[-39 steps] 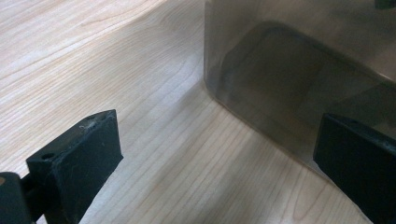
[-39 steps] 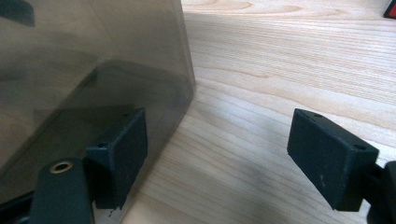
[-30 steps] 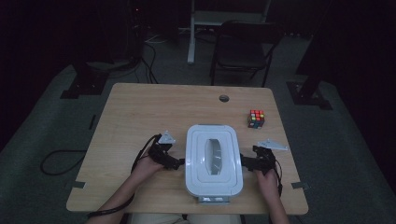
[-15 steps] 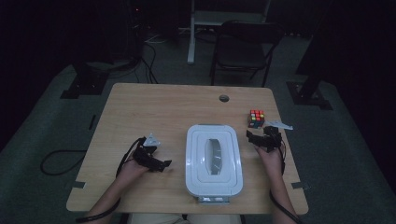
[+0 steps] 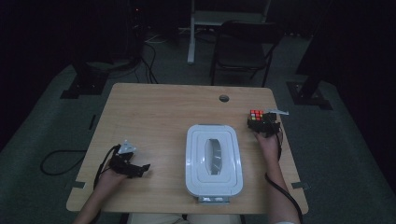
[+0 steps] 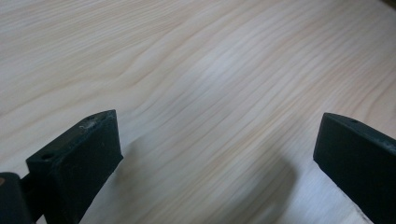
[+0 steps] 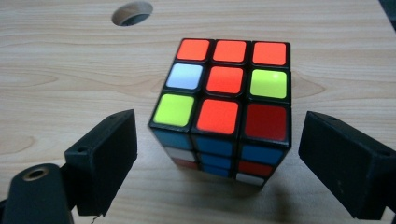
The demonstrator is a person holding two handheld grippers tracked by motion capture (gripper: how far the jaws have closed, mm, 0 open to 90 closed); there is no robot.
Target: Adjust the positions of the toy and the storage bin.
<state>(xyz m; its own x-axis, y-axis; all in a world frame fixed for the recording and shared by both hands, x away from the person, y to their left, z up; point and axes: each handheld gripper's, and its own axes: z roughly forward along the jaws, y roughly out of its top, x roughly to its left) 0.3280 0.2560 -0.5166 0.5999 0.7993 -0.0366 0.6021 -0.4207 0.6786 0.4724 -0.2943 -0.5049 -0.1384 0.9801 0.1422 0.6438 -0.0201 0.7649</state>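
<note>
The puzzle cube [image 7: 223, 115] sits on the worktop [image 5: 159, 116] near its far right edge — between the jaws of the right tool [image 7: 219, 154], which stand wide apart, their pads clear of its sides. The left tool [image 6: 212, 158] hangs open over bare wood, well apart from the white lidded box [image 5: 214, 158] at the middle.
</note>
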